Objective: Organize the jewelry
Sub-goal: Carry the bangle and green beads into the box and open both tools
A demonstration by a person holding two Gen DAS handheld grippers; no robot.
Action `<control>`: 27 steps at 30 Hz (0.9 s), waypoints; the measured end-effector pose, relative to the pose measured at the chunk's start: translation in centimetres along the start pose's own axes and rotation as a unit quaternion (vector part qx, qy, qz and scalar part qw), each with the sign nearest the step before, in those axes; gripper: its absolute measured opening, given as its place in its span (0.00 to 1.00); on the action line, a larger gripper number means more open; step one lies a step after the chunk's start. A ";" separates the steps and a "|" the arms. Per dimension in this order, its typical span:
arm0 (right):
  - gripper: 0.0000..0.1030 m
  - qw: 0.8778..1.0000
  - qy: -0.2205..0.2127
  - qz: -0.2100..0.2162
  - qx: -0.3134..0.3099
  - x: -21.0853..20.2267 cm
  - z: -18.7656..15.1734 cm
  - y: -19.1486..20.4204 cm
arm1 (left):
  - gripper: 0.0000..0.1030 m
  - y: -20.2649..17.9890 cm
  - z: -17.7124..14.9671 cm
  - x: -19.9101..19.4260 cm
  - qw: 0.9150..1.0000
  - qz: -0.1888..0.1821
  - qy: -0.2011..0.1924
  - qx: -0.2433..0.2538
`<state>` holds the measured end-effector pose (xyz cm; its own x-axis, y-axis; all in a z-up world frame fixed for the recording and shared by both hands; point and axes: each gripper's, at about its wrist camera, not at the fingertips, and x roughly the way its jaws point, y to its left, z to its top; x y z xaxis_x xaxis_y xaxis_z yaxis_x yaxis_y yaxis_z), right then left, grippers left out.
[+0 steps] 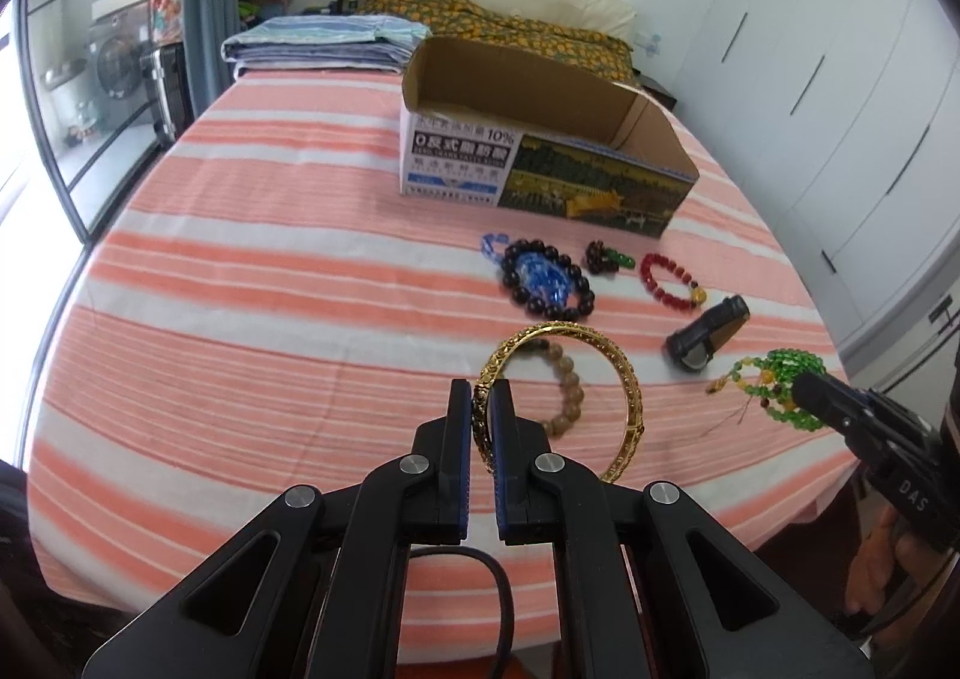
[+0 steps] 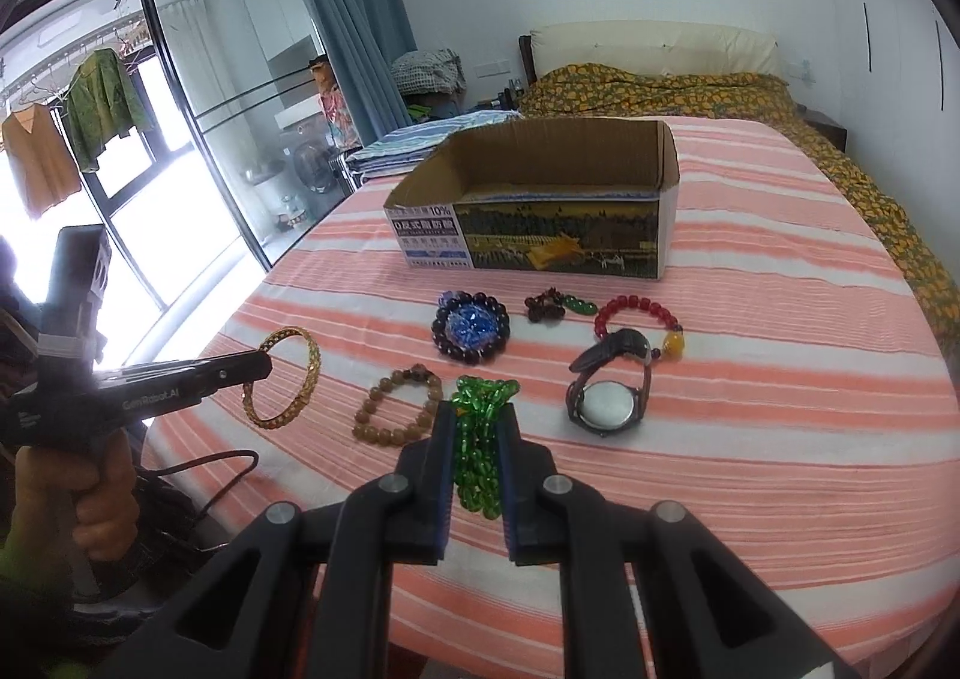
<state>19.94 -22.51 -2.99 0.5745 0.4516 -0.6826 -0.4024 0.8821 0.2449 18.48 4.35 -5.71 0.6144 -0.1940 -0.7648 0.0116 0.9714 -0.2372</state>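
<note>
My left gripper is shut on a gold bangle and holds it just above the striped bed; it also shows in the right wrist view with the bangle. My right gripper is shut on a green bead bracelet, also seen in the left wrist view. On the bed lie a tan bead bracelet, a dark bead bracelet with a blue piece inside, a small dark-and-green piece, a red bracelet and a wristwatch.
An open cardboard box stands on the bed behind the jewelry, also in the left wrist view. Folded blue bedding lies at the far left. A patterned quilt runs along the right. A glass door is at the left.
</note>
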 end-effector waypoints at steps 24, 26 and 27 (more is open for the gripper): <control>0.12 0.999 -0.030 -0.019 -0.038 7.4 19.9 -4.1 | 0.04 0.4 19.0 5.9 1.000 0.008 -0.027 0.002; 0.12 0.999 -0.016 -0.024 -0.035 9.8 21.6 -5.2 | 0.04 -0.1 20.6 8.3 1.000 0.015 -0.014 0.010; 0.12 0.999 -0.011 -0.028 -0.034 10.7 22.2 -5.6 | 0.04 -0.4 21.3 9.3 1.000 0.018 -0.010 0.015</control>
<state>44.17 -19.62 3.58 0.6126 0.4056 -0.6784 -0.4159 0.8953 0.1597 40.94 5.03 0.03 0.6302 -0.1561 -0.7606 0.0128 0.9815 -0.1909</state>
